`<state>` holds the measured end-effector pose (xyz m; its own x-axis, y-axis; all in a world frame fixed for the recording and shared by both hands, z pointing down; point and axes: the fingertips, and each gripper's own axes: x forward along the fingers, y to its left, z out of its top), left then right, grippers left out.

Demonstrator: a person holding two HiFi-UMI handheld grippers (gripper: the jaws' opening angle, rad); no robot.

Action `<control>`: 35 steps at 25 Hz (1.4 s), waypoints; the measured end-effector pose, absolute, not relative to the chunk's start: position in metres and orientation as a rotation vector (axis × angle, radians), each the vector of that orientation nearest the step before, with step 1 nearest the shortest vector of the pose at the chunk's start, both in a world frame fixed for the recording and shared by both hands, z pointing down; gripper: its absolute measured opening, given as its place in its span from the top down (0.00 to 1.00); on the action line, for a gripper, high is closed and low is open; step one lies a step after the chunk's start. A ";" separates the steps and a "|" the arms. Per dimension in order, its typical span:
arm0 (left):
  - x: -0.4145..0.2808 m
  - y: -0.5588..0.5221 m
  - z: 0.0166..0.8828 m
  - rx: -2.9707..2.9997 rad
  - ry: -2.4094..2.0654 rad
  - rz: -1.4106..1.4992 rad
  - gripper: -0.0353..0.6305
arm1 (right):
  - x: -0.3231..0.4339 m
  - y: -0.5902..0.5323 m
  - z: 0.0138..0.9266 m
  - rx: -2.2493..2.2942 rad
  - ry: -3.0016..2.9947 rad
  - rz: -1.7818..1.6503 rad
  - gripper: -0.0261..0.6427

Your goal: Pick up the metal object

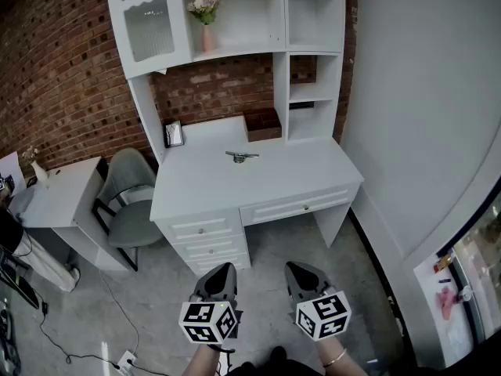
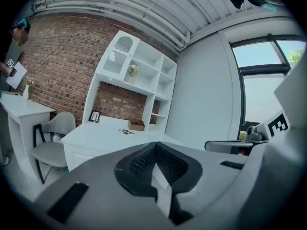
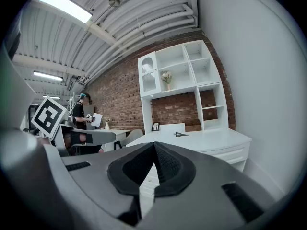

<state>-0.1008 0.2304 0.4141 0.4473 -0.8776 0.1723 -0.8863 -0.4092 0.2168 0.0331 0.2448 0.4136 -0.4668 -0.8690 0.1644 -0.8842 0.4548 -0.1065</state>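
The metal object (image 1: pixel 241 157) is small and silvery and lies on the middle of the white desk (image 1: pixel 196 186), far ahead of both grippers. It shows small in the left gripper view (image 2: pixel 126 132) and in the right gripper view (image 3: pixel 180 134). My left gripper (image 1: pixel 221 271) and right gripper (image 1: pixel 301 271) hang side by side above the floor in front of the desk drawers. Each one's jaws meet at the tips with nothing between them, as seen along the left gripper (image 2: pixel 156 150) and the right gripper (image 3: pixel 154 147).
A hutch with shelves stands on the desk, holding a vase of flowers (image 1: pixel 205 14). A picture frame (image 1: pixel 174 134) and a brown box (image 1: pixel 262 125) sit at the desk's back. A grey chair (image 1: pixel 133 198) and a side table (image 1: pixel 59 190) stand left. A person (image 3: pixel 81 111) stands farther left.
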 end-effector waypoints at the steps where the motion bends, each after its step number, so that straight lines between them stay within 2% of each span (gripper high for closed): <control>1: -0.099 0.233 0.416 2.420 -1.519 0.054 0.93 | 0.035 0.248 0.415 1.569 -2.605 0.281 0.95; 11: -0.087 0.234 0.419 2.413 -1.546 0.081 0.93 | 0.054 0.253 0.421 1.559 -2.639 0.315 0.95; 20: -0.076 0.216 0.408 2.308 -1.476 -0.122 0.93 | 0.079 0.247 0.416 1.547 -2.732 0.401 0.95; 32: -0.085 0.162 0.416 2.258 -1.466 -0.127 0.93 | 0.079 0.199 0.420 1.528 -2.776 0.471 0.95; 35: -0.090 0.136 0.426 2.230 -1.443 -0.147 0.87 | 0.078 0.176 0.425 1.527 -2.761 0.482 0.95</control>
